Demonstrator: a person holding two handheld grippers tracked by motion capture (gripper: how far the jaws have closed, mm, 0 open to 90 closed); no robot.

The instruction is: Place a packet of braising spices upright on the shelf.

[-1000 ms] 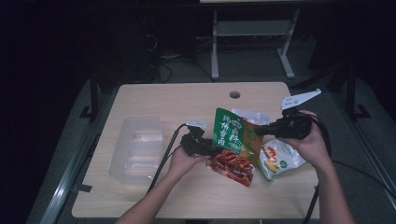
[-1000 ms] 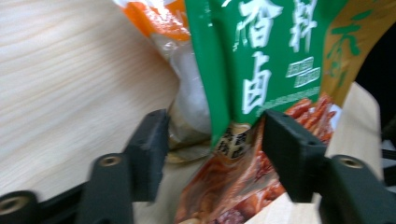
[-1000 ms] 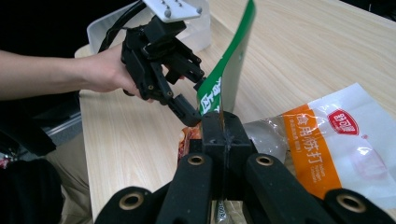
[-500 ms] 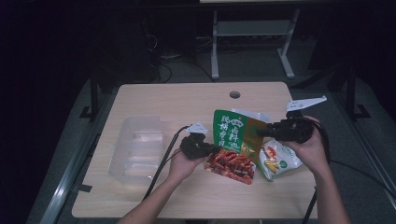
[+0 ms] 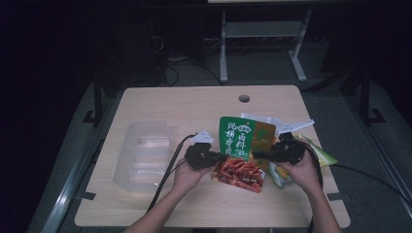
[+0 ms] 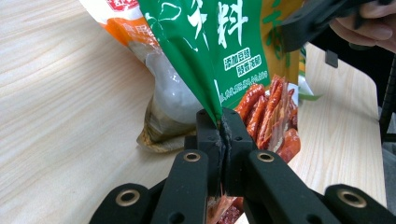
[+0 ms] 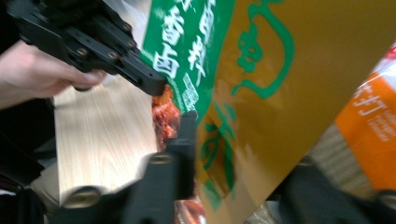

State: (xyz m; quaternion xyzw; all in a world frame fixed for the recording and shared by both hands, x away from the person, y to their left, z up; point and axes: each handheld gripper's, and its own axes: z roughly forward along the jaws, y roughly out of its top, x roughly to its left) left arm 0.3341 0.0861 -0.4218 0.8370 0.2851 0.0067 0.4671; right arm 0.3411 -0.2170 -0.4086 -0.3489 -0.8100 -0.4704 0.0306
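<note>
Since a second ago our left gripper (image 6: 220,122) has clamped the light, floppy green pouch (image 5: 245,138) at its edge, while our right gripper (image 5: 258,155) closes half-wide around the opposite edge.

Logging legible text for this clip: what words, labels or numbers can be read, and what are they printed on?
"料": large white character on the green and yellow foil pouch, pinched at its edge by the left gripper.
"添加豆豉" and a second line beneath: small white box on that pouch, second line too small.
"打": white on the orange and white packet; other characters blurred.
No numbers readable.
</note>
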